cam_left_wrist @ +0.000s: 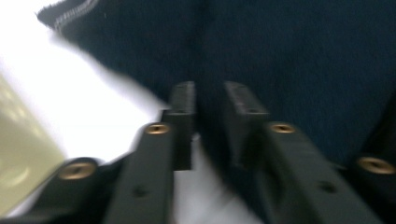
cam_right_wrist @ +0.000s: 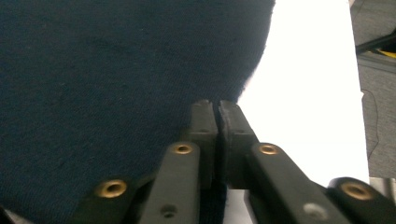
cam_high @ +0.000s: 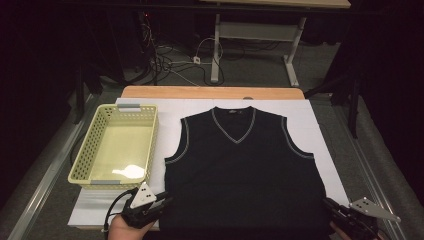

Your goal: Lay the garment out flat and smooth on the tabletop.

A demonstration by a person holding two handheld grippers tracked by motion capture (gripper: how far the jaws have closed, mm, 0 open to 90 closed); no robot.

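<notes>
At the near edge of the table, both grippers sit on the hem corners of the dark vest point(cam_high: 242, 170). The right gripper point(cam_right_wrist: 217, 109) has its jaws pressed together on the hem fabric at the vest's right corner. The left gripper point(cam_left_wrist: 208, 100) stands with a narrow gap between its jaws; dark fabric lies in that gap, and whether the pads press on it cannot be told. Both hands enter low from the bottom edge, jaws pointing inward and forward. The vest lies flat and unfolded on the white sheet point(cam_high: 327, 150), neckline far. No fold is made yet. Left of the vest, the yellow basket point(cam_high: 100, 125) is empty.
</notes>
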